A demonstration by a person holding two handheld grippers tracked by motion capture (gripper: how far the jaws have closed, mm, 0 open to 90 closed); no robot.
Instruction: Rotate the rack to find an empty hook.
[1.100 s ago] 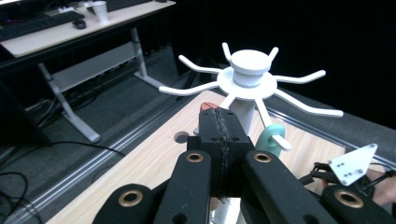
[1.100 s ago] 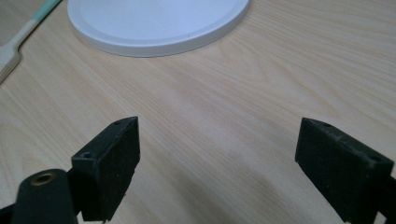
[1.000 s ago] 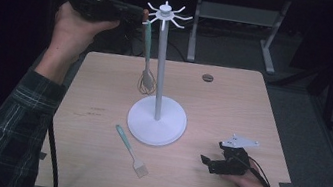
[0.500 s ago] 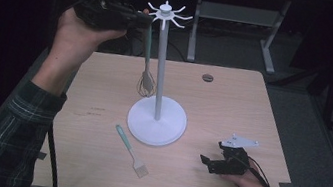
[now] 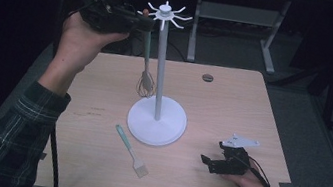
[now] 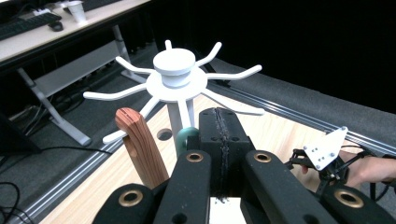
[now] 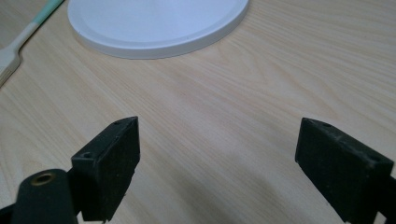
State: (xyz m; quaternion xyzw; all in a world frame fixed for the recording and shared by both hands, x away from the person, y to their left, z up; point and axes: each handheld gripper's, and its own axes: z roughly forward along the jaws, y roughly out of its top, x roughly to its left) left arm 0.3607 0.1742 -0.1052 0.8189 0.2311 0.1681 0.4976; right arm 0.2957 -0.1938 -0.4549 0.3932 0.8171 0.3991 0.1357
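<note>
Table (image 5: 104, 89): pale wood-grain top, matt, smooth; hook stand (image 5: 156, 117): white plastic by its look, smooth, slight sheen on base; whisk (image 5: 144, 84): thin metal wires, wooden handle tip with visible grain, matt; brush (image 5: 131, 150): teal and pale handle, matt; right gripper (image 7: 217, 156) pads: black, dull, rubbery.

An office or lab: a desk (image 6: 56, 35) with a keyboard (image 6: 25, 25), dark carpet (image 5: 306, 95), trailing cables (image 6: 42, 154).

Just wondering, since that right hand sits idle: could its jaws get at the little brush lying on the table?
Probably yes. The right gripper rests open on the table, and bare wood lies between it and the brush.
</note>
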